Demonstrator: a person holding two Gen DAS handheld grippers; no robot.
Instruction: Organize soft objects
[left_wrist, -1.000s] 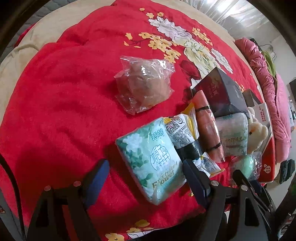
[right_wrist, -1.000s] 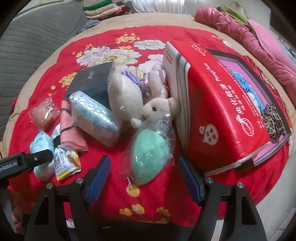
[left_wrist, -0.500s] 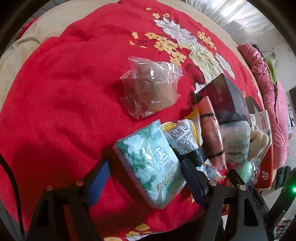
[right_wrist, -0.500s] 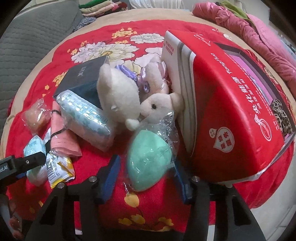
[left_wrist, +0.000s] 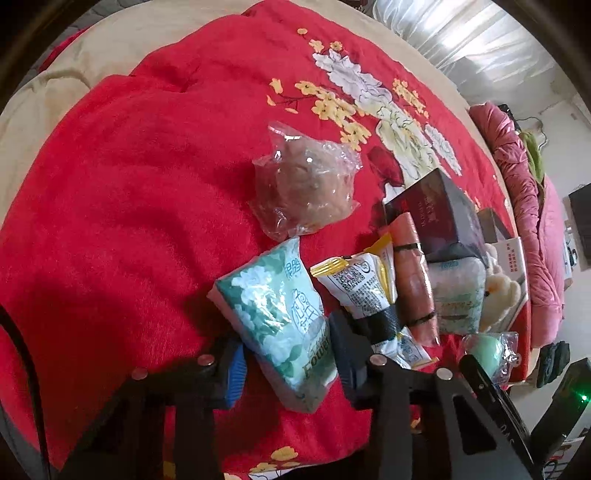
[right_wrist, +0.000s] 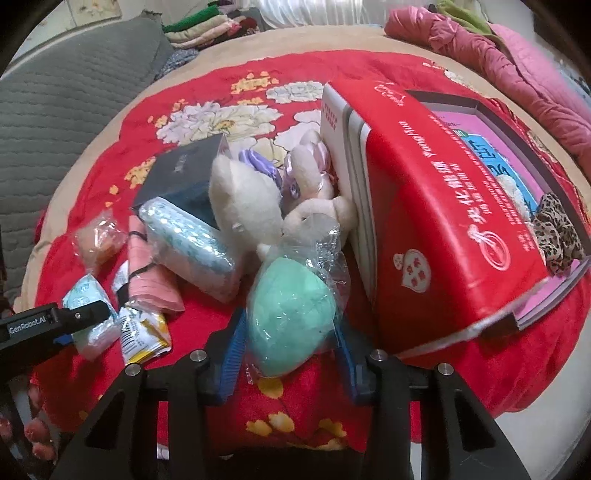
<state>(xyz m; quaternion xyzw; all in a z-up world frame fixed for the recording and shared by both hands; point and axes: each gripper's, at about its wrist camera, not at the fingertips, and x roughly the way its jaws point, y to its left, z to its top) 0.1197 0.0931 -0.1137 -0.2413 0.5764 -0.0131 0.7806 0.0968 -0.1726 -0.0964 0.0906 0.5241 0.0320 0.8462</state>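
Observation:
In the left wrist view my left gripper (left_wrist: 288, 363) is shut on a green floral tissue pack (left_wrist: 275, 317) lying on the red blanket (left_wrist: 122, 192). In the right wrist view my right gripper (right_wrist: 290, 341) is shut on a mint green sponge in a clear bag (right_wrist: 291, 306). A brown sponge in a clear bag (left_wrist: 306, 184) lies beyond the tissue pack. White plush toys (right_wrist: 251, 199), a pale blue tissue pack (right_wrist: 188, 240) and a rolled pink cloth (right_wrist: 151, 273) lie in a pile between the grippers.
A big red open box (right_wrist: 436, 221) stands right of the mint sponge, with a leopard scrunchie (right_wrist: 554, 232) inside. A dark box (right_wrist: 184, 173) sits behind the pile. Yellow snack packets (left_wrist: 362, 288) lie beside the floral pack. A pink quilt (right_wrist: 498, 48) lies at the bed's far edge.
Both grippers have closed: the left onto the floral tissue pack, the right onto the bagged mint sponge. Both moved slightly forward.

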